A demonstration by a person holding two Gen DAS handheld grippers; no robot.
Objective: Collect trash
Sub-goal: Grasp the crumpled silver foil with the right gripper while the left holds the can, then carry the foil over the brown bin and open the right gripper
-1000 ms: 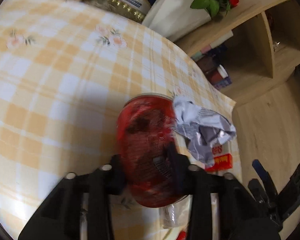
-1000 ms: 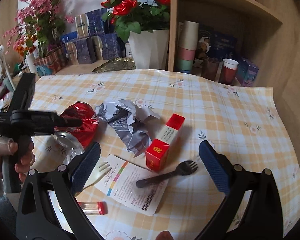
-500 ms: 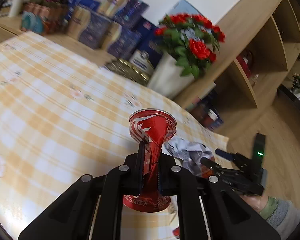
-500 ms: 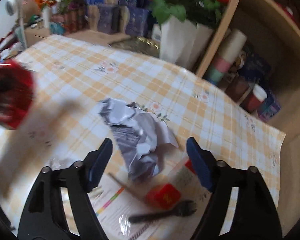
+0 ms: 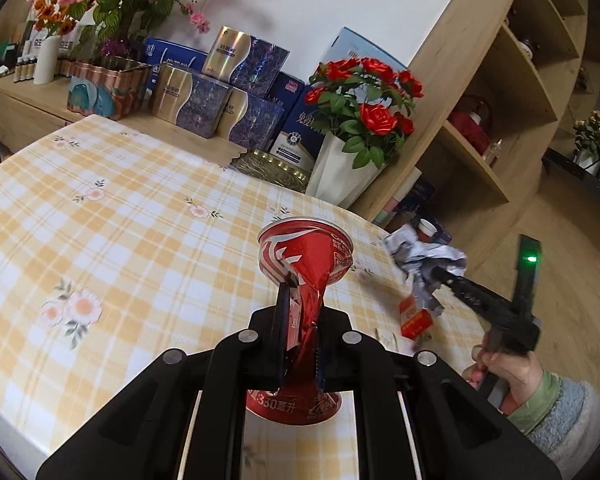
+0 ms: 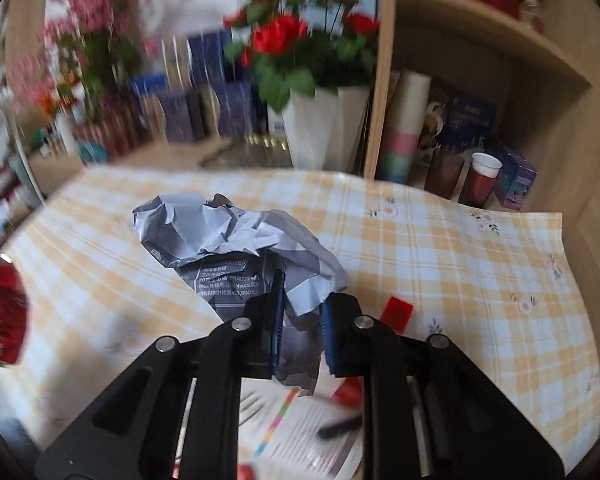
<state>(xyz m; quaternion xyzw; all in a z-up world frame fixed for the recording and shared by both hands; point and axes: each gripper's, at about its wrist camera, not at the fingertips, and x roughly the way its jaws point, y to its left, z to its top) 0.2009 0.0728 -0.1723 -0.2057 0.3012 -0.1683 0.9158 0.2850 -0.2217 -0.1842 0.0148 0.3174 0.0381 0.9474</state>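
Note:
My left gripper (image 5: 300, 322) is shut on a crushed red drink can (image 5: 305, 256), pinched flat at its middle and held above the checked tablecloth (image 5: 120, 232). My right gripper (image 6: 302, 312) is shut on a crumpled grey-and-white paper (image 6: 236, 240) and holds it above the table; it also shows in the left wrist view (image 5: 424, 264). The can shows blurred at the left edge of the right wrist view (image 6: 0, 320). A red box (image 6: 396, 312) lies on the table under the paper.
A printed leaflet (image 6: 300, 428), a black fork (image 6: 338, 428) and a wooden fork lie near the front edge. A white vase of red roses (image 5: 340, 172), gift boxes (image 5: 216, 108) and a wooden shelf unit (image 6: 480, 92) stand behind the table.
My left gripper has crushed the can and lifted it off the table. My right gripper has moved to the crumpled paper, closed on it and raised it.

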